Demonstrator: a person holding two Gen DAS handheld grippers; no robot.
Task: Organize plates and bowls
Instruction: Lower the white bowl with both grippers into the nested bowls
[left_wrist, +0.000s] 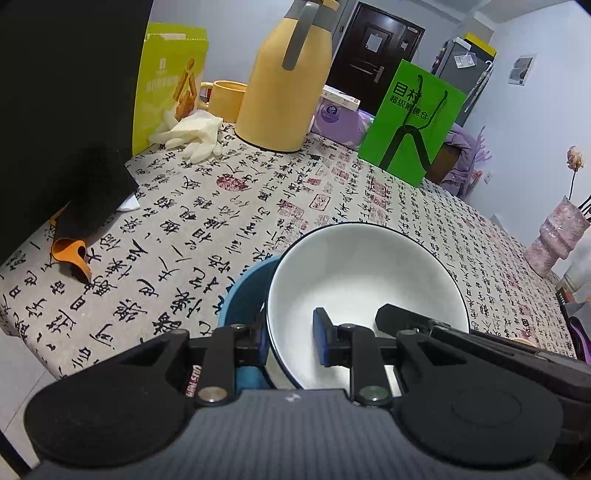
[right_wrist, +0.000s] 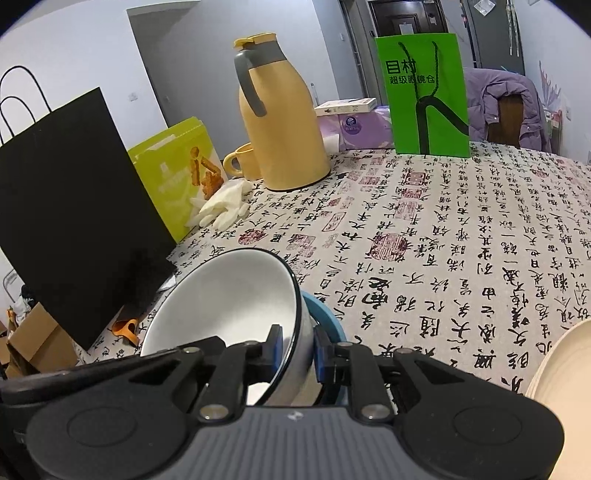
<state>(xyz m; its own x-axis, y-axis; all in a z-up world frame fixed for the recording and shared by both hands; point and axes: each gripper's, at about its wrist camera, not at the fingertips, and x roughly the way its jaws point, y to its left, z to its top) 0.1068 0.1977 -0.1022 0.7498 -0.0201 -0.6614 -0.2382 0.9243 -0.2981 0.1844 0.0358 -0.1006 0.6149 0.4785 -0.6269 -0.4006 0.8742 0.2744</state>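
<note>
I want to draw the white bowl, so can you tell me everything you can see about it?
The white bowl is round and deep, glossy like ceramic, white inside with a thin dark rim and a greyish outside. It looks empty. It sits tipped, partly in a blue bowl, above the tablecloth with black writing. Both grippers pinch its wall, one blue pad inside and one outside: the left gripper on one side, the right gripper on the other.
</note>
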